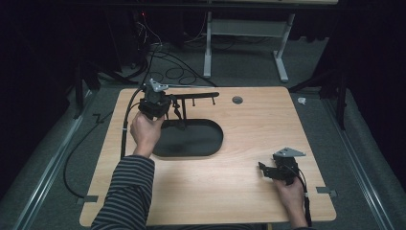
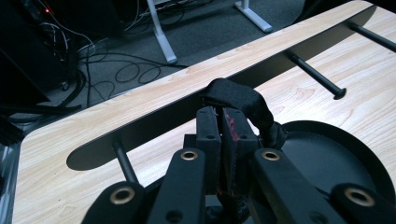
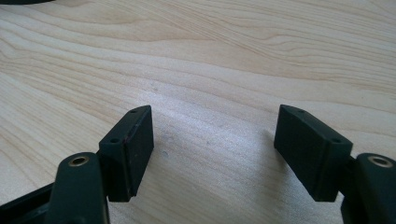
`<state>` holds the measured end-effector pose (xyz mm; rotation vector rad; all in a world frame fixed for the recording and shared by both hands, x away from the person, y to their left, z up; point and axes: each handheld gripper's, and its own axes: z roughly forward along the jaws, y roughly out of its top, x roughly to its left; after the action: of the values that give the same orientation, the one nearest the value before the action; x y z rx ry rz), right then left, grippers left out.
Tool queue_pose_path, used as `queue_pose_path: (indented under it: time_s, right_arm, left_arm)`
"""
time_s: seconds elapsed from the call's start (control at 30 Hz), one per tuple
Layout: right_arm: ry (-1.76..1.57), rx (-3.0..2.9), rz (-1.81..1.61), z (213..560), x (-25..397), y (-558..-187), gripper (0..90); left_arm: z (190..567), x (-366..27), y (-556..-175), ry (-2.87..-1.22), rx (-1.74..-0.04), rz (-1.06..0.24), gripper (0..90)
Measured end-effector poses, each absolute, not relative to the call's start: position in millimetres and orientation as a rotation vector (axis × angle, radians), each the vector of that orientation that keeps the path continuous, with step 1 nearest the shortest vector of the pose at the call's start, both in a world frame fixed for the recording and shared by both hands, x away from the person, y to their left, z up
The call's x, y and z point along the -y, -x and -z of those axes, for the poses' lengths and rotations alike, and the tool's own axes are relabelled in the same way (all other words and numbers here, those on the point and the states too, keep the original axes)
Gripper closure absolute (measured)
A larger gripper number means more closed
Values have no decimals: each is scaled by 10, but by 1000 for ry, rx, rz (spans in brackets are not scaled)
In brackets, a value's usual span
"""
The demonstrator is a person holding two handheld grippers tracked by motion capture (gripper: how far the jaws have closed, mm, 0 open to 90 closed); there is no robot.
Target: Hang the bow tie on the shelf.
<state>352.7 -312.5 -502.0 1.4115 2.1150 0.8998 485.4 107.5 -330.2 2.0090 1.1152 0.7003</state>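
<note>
the surface (image 1: 249, 143) carries a black stand with an oval base (image 1: 191, 139) near its left-centre and a long horizontal bar (image 1: 196, 96) with pegs running toward the far edge. i judge the work to be hanging a small black strap on that bar, and i rate it as mid-way: picked up, not yet placed.

my left gripper (image 1: 155, 106) is raised at the bar's left end, its fingers (image 2: 208, 140) pressed together on the black strap (image 2: 238, 100), which loops up and over toward the base; whether it touches the bar i cannot tell. what is left, by my reading: seating the strap on a peg (image 2: 313, 72) and letting go.

my right gripper (image 1: 280, 167) rests near the front right corner, fingers (image 3: 133, 149) spread wide over bare wood, holding nothing.
</note>
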Motion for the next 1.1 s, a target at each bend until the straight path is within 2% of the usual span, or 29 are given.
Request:
queue_pose_path:
  time_s: [0.5, 1.1]
  right_arm:
    - [-1412, -2115, -899, 5020, 3126, -3526, 296]
    - [-1404, -2117, -897, 5021, 3125, -3528, 296]
  left_arm:
    - [3341, -1045, -4866, -2025, -1129, -745, 831]
    - [3310, -1157, -4730, -2005, -1091, -685, 754]
